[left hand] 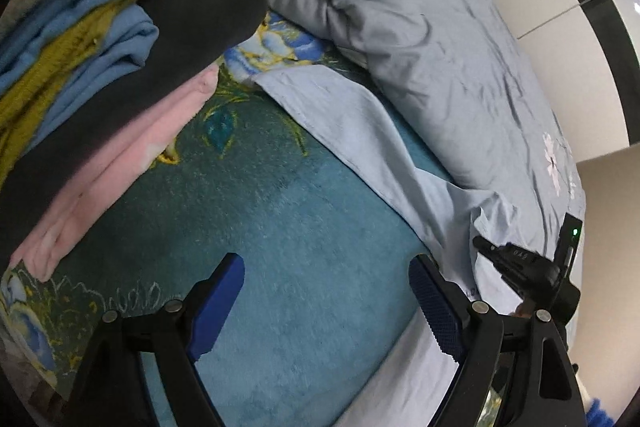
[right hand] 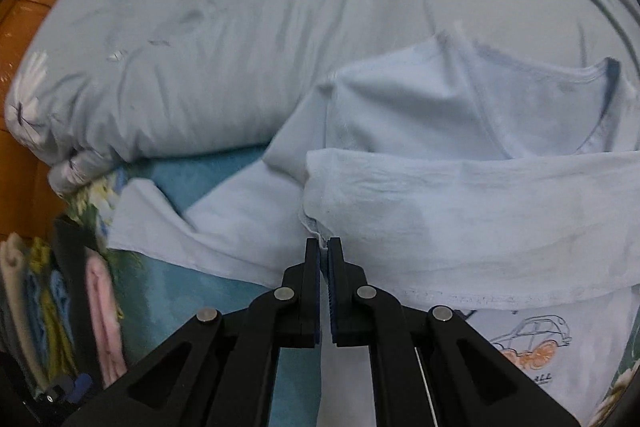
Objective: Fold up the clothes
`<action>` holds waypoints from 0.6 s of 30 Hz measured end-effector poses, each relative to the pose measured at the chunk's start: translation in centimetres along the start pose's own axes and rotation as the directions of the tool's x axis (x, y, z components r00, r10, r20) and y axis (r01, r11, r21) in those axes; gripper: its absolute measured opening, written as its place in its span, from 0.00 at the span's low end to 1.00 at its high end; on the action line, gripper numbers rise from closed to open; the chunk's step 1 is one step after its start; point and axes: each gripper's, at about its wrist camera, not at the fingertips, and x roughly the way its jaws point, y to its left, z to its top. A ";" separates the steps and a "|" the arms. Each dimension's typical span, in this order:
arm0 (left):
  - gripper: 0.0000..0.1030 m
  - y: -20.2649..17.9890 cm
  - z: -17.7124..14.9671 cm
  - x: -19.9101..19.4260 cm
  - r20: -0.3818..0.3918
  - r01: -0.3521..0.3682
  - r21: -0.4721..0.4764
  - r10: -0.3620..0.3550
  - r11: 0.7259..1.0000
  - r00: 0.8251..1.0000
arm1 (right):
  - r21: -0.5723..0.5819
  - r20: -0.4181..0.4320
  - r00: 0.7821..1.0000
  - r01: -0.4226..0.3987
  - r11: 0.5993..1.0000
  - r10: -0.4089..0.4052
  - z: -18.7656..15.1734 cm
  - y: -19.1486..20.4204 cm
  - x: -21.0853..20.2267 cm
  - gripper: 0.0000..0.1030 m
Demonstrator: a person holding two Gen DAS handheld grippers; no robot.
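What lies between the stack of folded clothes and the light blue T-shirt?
Only bare teal blanket, seen in the left wrist view, separates the stack from the T-shirt.

We see a pale blue T-shirt (right hand: 460, 235) lying partly folded on the bed. Its hem is doubled up over the car print (right hand: 532, 341).

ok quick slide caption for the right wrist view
Right gripper shut on a folded edge of the light blue t-shirt, beside the floral duvet.
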 end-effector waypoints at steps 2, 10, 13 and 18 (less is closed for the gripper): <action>0.84 0.4 0.7 0.9 0.005 -0.007 -0.017 0.007 1.000 1.000 | -0.012 -0.019 1.000 0.011 1.000 -0.011 0.1 0.1 0.9 0.04; 0.84 1.1 4.8 4.3 0.040 -0.015 -0.091 0.019 0.996 0.999 | -0.085 -0.081 0.997 -0.002 0.996 -0.005 0.4 0.7 2.3 0.20; 0.84 1.5 6.9 5.8 0.062 -0.010 -0.120 0.017 0.993 0.998 | -0.077 -0.014 0.998 -0.058 0.995 0.057 0.2 0.6 -0.9 0.31; 0.83 3.0 10.1 8.7 0.103 -0.035 -0.231 0.061 0.972 0.993 | -0.085 0.051 0.991 -0.118 0.989 0.123 -1.7 -0.2 -5.7 0.43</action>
